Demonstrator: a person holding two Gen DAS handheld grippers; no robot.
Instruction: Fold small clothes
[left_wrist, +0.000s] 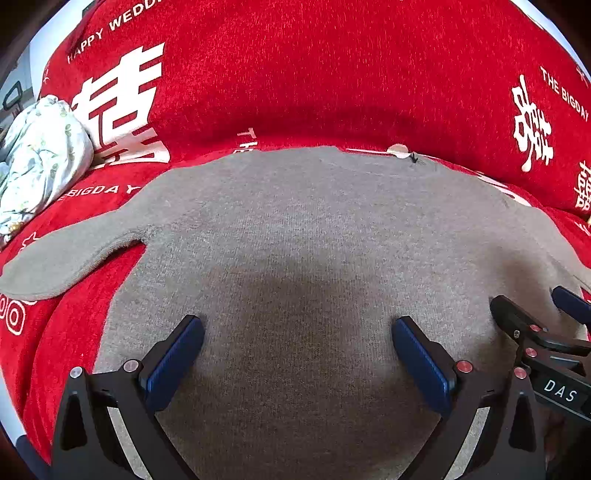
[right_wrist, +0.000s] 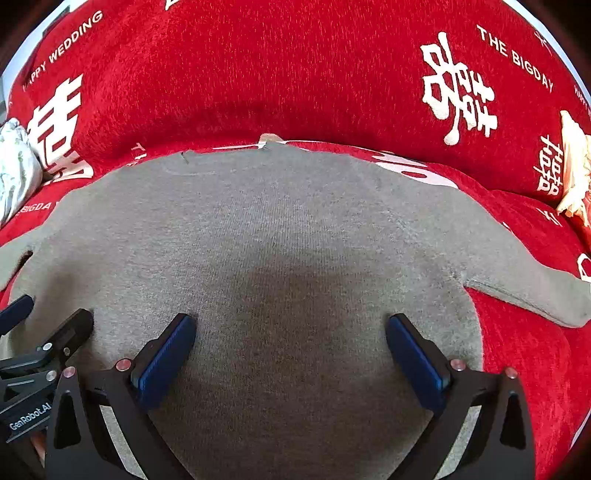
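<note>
On red cover, grey sweater (left_wrist: 295, 236), seemingly flat

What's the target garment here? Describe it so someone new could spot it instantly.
Start at the red sofa cover printed with white characters. Spread flat on its seat, directly under both open grippers, lies the grey knit sweater, one sleeve trailing left and the other right. It is the only plain grey item: the floral bundle on the left is pale and crumpled, not laid flat.

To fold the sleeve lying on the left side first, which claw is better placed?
Probably the left claw: the grey knitted sweater's left sleeve lies on its side. The right claw is farther away. Both are open.
</note>
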